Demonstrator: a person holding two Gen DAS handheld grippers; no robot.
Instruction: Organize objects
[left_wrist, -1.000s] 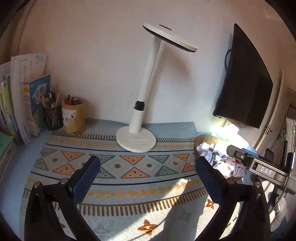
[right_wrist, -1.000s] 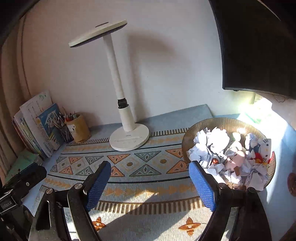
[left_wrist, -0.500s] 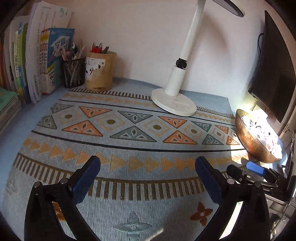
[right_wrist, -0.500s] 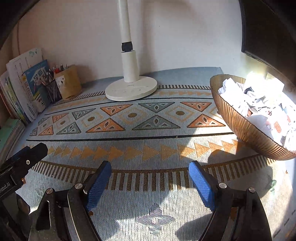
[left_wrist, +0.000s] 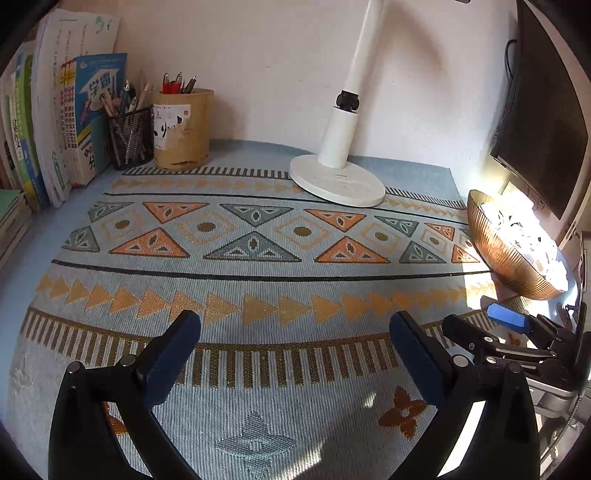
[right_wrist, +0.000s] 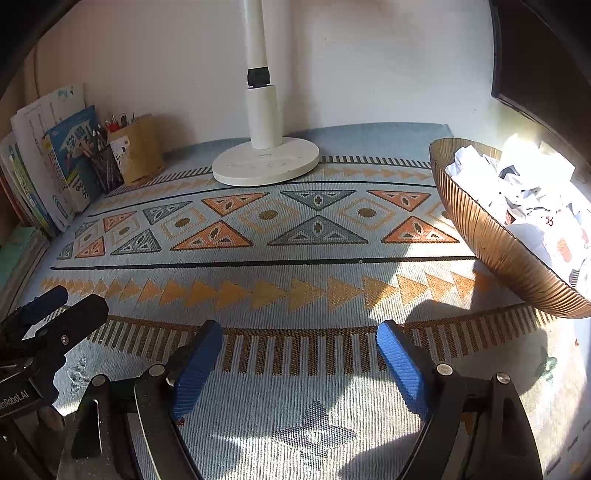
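A ribbed brown bowl (right_wrist: 491, 236) heaped with crumpled white paper (right_wrist: 517, 188) and small toys sits at the right of a patterned blue mat (right_wrist: 295, 273). The same bowl (left_wrist: 502, 254) shows at the right edge of the left wrist view. My left gripper (left_wrist: 295, 328) hangs low over the mat's front, open, nothing between its blue pads. My right gripper (right_wrist: 299, 339) is open too, empty, left of the bowl. Each gripper shows at the edge of the other's view: the right gripper (left_wrist: 491, 328) and the left gripper (right_wrist: 70, 302).
A white desk lamp's base (left_wrist: 338, 179) stands at the back middle. At the back left are a tan pen cup (left_wrist: 183, 129), a black mesh pen holder (left_wrist: 131, 136) and upright books (left_wrist: 62, 122). A dark monitor (left_wrist: 543, 110) is at the right.
Both grippers have sunk close to the mat and tipped downward, so the lamp head has left view and the bowl is seen from the side. Over the last half second they barely moved.
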